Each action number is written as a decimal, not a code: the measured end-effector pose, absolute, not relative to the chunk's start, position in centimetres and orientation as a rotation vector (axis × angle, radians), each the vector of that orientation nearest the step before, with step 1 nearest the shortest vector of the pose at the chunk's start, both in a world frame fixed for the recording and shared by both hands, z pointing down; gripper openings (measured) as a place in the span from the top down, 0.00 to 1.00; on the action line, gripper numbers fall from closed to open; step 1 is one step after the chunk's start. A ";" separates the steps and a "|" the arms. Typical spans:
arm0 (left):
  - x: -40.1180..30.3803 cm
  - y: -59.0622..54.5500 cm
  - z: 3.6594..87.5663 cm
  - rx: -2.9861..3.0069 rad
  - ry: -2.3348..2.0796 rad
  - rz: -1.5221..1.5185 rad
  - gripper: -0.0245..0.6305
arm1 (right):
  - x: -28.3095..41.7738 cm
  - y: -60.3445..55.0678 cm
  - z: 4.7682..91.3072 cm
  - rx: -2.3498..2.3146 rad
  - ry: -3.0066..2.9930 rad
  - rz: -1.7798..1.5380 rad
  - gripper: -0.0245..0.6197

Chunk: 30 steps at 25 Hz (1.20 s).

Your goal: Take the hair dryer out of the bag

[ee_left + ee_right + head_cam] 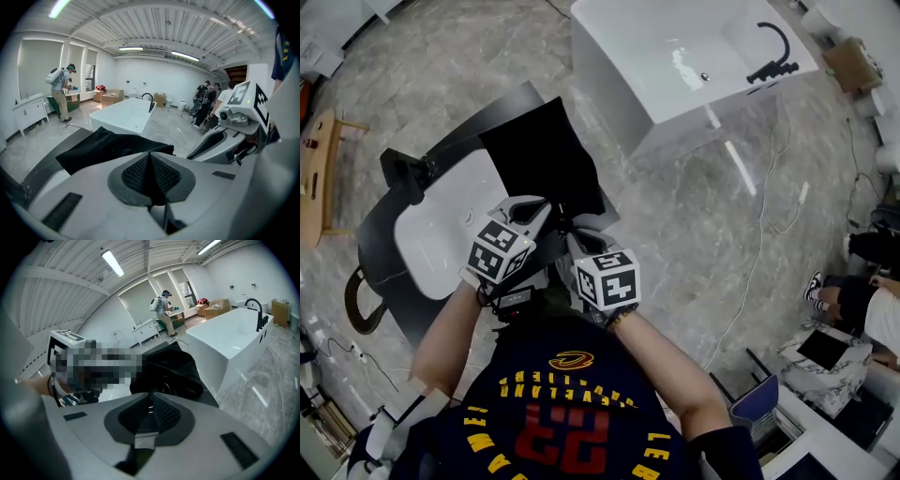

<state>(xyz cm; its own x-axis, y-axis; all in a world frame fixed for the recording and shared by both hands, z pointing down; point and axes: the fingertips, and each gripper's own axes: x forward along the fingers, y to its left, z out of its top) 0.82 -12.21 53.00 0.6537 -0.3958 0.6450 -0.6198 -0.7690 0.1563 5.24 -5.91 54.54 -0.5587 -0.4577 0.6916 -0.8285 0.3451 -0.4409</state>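
Beside bag [539, 159], both grippers [150, 157] [151, 399] closed

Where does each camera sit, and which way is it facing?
Head view: on the person's head, looking steeply down at the black bag; shows both forearms, the left gripper and right gripper.
Left gripper view: rides the left gripper, looking along its shut jaws toward bag and white bathtub; the right gripper shows at right.
Right gripper view: rides the right gripper, looking along its shut jaws at bag and bathtub.
Shared: all three show the bag and bathtub.
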 end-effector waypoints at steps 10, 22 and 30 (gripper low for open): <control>0.3 -14.3 51.6 2.514 -0.848 0.756 0.94 | 3.4 -10.9 57.5 1.117 -2.043 0.953 0.75; -1.9 -15.6 53.3 2.371 -0.901 0.595 0.94 | 0.9 -14.0 63.5 1.045 -1.874 0.893 0.62; -2.9 -15.0 54.9 2.299 -0.894 0.556 0.94 | -0.1 -14.5 65.3 0.995 -1.906 0.888 0.61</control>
